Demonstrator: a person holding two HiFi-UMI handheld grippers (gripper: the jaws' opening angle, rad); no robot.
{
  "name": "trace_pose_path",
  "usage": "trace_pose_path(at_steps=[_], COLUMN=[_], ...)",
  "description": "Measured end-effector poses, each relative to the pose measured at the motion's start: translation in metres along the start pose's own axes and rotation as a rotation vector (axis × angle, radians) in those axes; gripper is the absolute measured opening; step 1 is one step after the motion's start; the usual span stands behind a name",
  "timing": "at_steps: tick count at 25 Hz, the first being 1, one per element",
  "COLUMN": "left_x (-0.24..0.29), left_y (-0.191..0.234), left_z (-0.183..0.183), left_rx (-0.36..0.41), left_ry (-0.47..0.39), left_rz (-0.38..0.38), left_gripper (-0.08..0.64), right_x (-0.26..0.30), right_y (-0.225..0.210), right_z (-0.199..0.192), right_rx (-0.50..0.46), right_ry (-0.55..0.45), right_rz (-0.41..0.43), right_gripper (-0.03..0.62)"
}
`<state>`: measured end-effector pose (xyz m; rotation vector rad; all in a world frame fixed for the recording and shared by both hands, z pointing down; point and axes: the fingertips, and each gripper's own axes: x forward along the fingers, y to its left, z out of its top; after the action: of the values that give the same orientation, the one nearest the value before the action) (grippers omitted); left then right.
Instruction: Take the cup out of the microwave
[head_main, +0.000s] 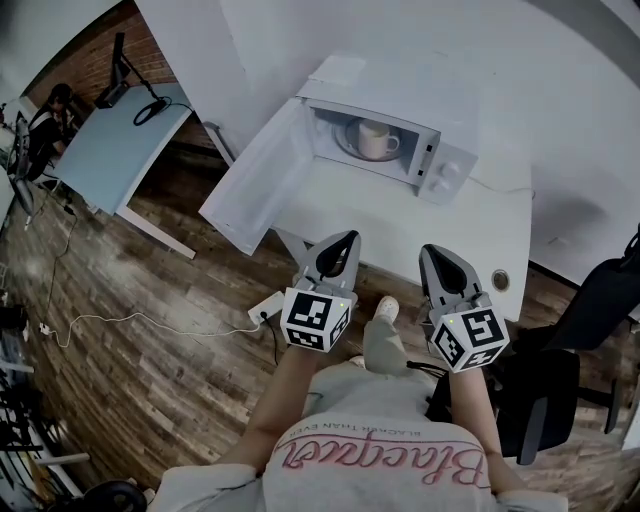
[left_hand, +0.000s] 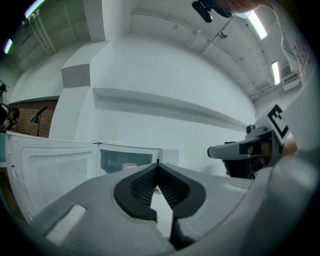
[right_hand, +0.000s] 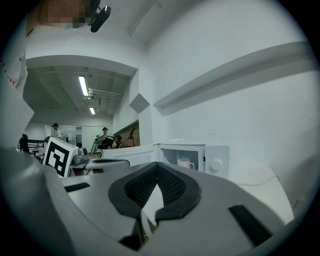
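Head view: left claw (head_main: 345, 238) and right claw (head_main: 431, 250), side by side, each with jaws together and nothing between them. Ahead of both tips, well apart: white microwave (head_main: 445, 168) on a white table (head_main: 440, 228), its door (head_main: 250, 180) swung open toward the left claw's side. Pale cup (head_main: 376, 139): upright inside the microwave, handle toward the right claw's side.

Pale cup (head_main: 375, 140) upright inside white microwave (head_main: 447, 168), handle to the right; door (head_main: 255, 180) wide open; microwave on desk (head_main: 480, 240).
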<state>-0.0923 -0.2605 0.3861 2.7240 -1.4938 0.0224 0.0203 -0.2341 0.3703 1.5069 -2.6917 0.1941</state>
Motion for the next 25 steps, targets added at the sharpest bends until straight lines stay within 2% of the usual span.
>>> trace_pose_path(at_steps=[5, 11, 18, 25], left_x=[0.017, 0.042, 0.077, 0.115], left_y=[0.009, 0.025, 0.038, 0.051], left_z=[0.001, -0.005, -0.009, -0.022], left_rx=[0.000, -0.028, -0.024, -0.049], left_ry=[0.000, 0.006, 0.019, 0.076], left_rz=[0.003, 0.007, 0.011, 0.009], left_gripper=[0.003, 0.003, 0.004, 0.116], right_x=[0.016, 0.038, 0.068, 0.101], right_y=[-0.014, -0.030, -0.052, -0.075], right_z=[0.000, -0.001, 0.004, 0.013], right_rx=[-0.001, -0.003, -0.009, -0.009], right_ry=[0.006, 0.013, 0.008, 0.004], right_rz=[-0.013, -0.003, 0.015, 0.036], right_gripper=[0.011, 0.011, 0.011, 0.011])
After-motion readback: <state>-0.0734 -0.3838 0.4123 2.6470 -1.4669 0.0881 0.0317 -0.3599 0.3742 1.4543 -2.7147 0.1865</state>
